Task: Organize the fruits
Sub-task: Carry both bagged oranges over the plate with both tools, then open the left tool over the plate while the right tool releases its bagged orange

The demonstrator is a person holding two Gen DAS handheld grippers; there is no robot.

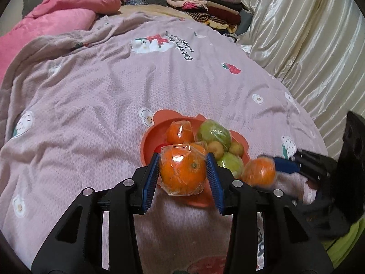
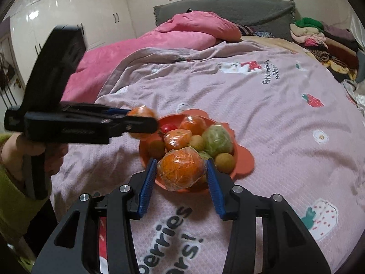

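An orange-red flower-shaped bowl (image 1: pixel 149 141) (image 2: pixel 244 159) sits on the bed and holds plastic-wrapped oranges, green apples (image 1: pixel 214 132) (image 2: pixel 217 140) and small brownish fruits. My left gripper (image 1: pixel 183 171) is shut on a wrapped orange (image 1: pixel 182 171) just above the bowl's near rim; it also shows in the right wrist view (image 2: pixel 141 123). My right gripper (image 2: pixel 181 171) is shut on another wrapped orange (image 2: pixel 181 170) over the bowl's near edge; in the left wrist view it (image 1: pixel 260 171) comes in from the right.
A mauve printed blanket (image 1: pixel 114 91) covers the bed. A pink duvet (image 2: pixel 159 38) lies at the far side, folded clothes (image 1: pixel 205 4) are stacked at the back, and cream satin curtains (image 1: pixel 308 34) hang on the right. White wardrobes (image 2: pixel 68 11) stand at the left.
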